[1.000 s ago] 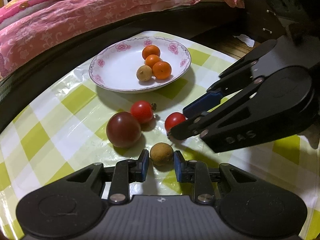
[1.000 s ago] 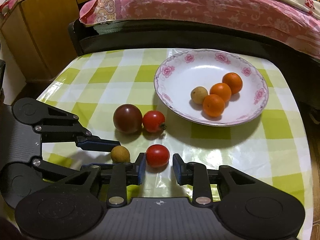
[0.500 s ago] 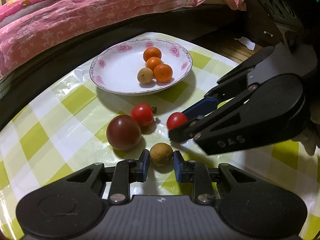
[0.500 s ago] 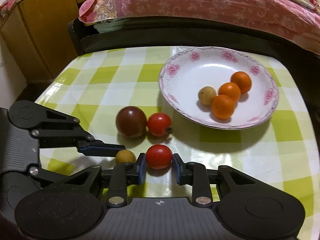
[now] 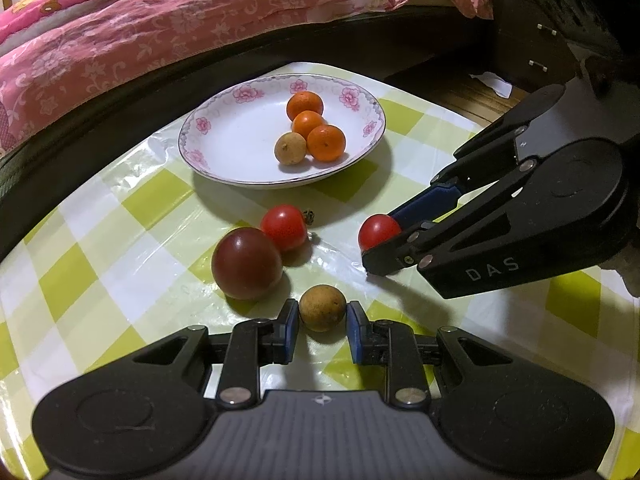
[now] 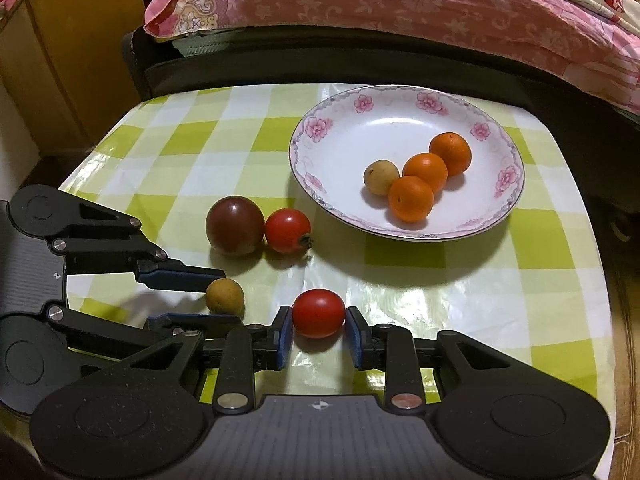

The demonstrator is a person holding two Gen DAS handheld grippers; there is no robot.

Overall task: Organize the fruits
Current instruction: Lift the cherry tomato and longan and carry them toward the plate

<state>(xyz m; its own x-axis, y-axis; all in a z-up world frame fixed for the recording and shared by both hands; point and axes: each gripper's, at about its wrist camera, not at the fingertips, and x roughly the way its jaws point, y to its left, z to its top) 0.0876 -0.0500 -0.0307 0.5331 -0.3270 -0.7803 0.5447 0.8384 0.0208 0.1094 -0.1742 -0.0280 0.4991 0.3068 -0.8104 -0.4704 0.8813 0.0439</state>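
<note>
Right tool (image 6: 318, 330) has advanced, its blue pads now pinching a glossy red tomato (image 6: 318, 313) on the checked plastic surface (image 6: 240, 136). Left tool (image 5: 322, 326) clamps a matte, round brown longan (image 5: 322, 307) nearby.

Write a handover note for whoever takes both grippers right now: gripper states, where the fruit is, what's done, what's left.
Left gripper: shut on the tan longan, still down on the checked tablecloth.
Right gripper: pads against the red cherry tomato, also on the cloth; its jaws have just eased slightly, so check the grip before lifting.
Floral plate: holds three oranges and one longan.
Loose on the cloth: a dark plum touching a second cherry tomato.
Left to do: lift and place the two gripped fruits, then the plum and the other tomato.
</note>
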